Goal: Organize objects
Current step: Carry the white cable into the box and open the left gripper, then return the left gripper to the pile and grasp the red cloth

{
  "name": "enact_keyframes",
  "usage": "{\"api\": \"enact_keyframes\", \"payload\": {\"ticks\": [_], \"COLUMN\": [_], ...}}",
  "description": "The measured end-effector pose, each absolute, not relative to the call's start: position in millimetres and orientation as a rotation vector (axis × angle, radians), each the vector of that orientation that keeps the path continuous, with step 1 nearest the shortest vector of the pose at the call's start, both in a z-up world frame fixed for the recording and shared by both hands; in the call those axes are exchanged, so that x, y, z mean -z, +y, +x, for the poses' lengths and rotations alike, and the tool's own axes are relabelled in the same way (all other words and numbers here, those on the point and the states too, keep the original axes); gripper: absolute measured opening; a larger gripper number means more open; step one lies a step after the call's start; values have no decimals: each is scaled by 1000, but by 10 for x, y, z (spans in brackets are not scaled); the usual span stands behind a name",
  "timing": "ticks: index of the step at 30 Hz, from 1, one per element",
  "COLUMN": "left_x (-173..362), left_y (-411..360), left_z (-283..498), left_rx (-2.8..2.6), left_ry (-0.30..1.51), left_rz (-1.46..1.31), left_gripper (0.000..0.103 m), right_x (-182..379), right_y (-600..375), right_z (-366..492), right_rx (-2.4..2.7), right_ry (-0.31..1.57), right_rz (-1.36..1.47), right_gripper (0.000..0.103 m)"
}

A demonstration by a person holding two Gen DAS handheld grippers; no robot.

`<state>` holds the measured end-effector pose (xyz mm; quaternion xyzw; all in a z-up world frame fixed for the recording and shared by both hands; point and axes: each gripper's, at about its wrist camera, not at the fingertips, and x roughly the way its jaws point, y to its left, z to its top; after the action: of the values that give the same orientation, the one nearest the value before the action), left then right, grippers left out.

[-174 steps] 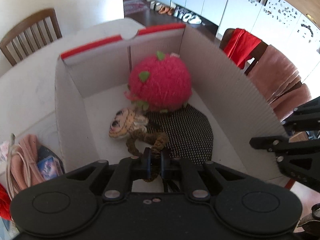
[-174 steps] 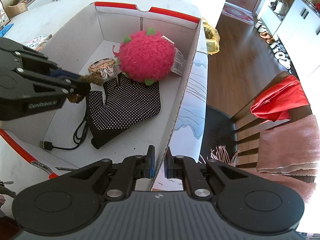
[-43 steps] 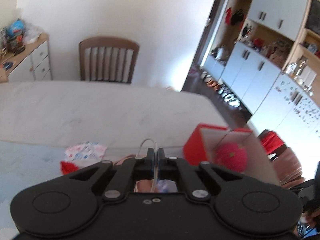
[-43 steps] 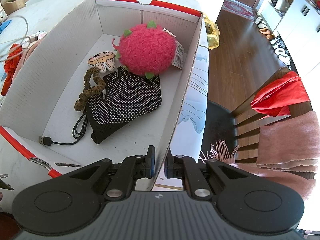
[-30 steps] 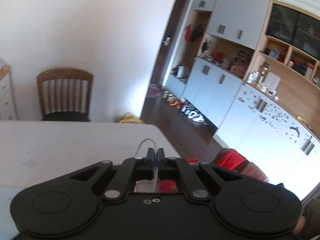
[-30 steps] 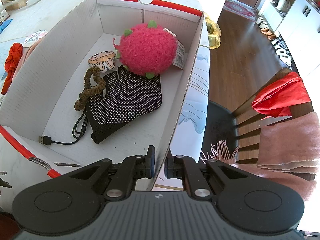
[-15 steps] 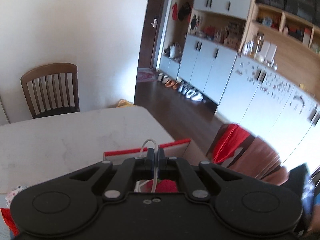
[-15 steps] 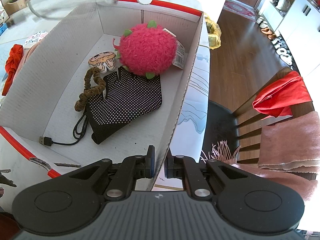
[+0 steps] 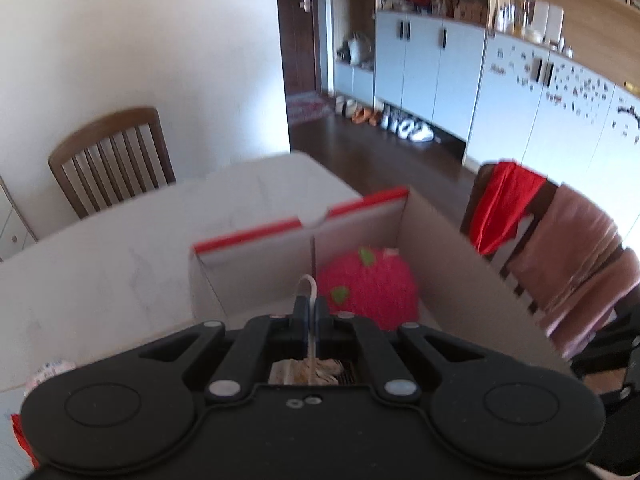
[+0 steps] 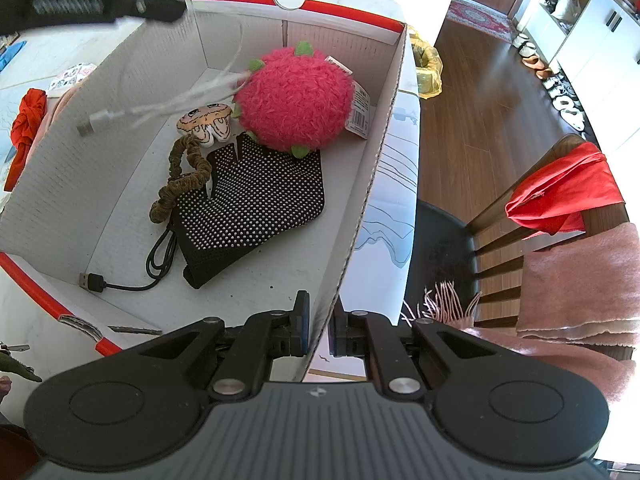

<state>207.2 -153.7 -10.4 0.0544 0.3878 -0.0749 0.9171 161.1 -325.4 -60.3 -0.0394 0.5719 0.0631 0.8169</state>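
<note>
A white cardboard box with red rims stands on the table. My right gripper is shut on its near right wall. Inside lie a pink plush ball, a small cartoon toy, a brown scrunchie, a black dotted glove and a black USB cable. My left gripper is shut on a white cable. In the right wrist view the left gripper is over the box's far left corner, and the white cable dangles blurred into the box.
A red cloth and a patterned cloth lie on the table left of the box. A chair draped with red and pink fabric stands to the right. A wooden chair is at the table's far side.
My left gripper has tilted down and come over the box with the white cable, which now hangs inside it. The right gripper and the box have not moved.
</note>
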Motion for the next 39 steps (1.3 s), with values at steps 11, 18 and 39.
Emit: {"api": "enact_keyframes", "payload": {"ticks": [11,18,39], "left_x": [419,394,-98], "left_y": [-1604,-1610,-1312], "left_z": [2152,2068,1717], "left_rx": [205,214,184], "left_ry": [974,951,845], "left_rz": [70,62,-28], "left_gripper": [16,48,82], "right_x": [605,605,608], "right_y": [-3260,-3261,-3284], "right_z": [1607,1606,1598], "right_rx": [-134,-133,-132], "right_ry": [1219,1219,1220], "right_rz": [-80,-79,-87], "right_gripper": [9,9,9]}}
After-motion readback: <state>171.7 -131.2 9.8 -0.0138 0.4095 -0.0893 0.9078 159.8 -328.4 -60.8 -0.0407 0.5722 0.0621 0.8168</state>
